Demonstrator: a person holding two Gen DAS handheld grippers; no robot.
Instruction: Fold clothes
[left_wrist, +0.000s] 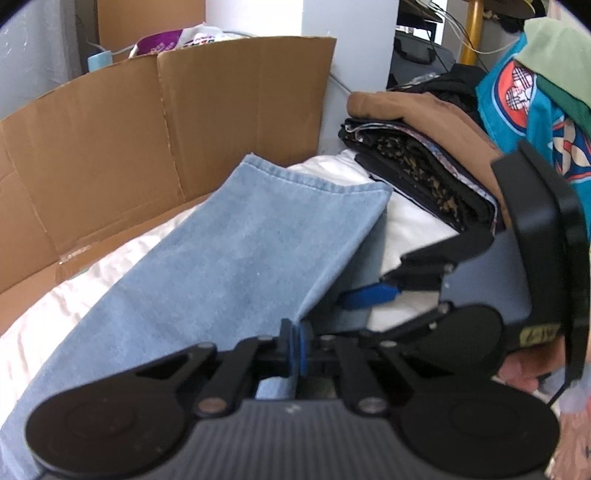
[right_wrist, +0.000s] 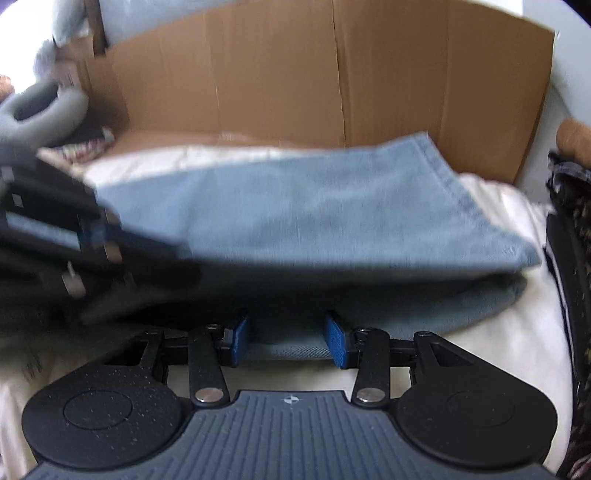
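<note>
Left gripper (left_wrist: 296, 347): blue pads pinched tight together on an edge of the jeans, the fabric rising up and away from the pinch point.
Right gripper (right_wrist: 287, 339): jaws spread wide, blue pads (right_wrist: 338, 343) well apart; denim lies in the gap between them but neither pad presses on it. Nothing held. Seen from the left wrist it sits to the right, one blue finger poking under the raised fold.
Jeans (left_wrist: 236, 258): light blue denim, lying on the white sheet; upper layer lifted along the gripped edge, hem end toward the cardboard. In the right wrist view a lower layer shows beneath the lifted one, resting flat on the sheet.
White sheet (left_wrist: 410, 221): covers the work surface, wrinkled, under the jeans.
Cardboard (left_wrist: 147, 122): opened-out box panel standing upright behind the sheet.
Folded stack (left_wrist: 417, 162): brown garment on top of dark patterned pieces, right of the jeans, on the sheet, apart from them.
Teal printed fabric (left_wrist: 517, 96): hanging beyond the stack, upper right.
Person's hand (left_wrist: 521, 369): partly visible behind the right gripper's body.
Image quality: right wrist view motion-blurred at left.
</note>
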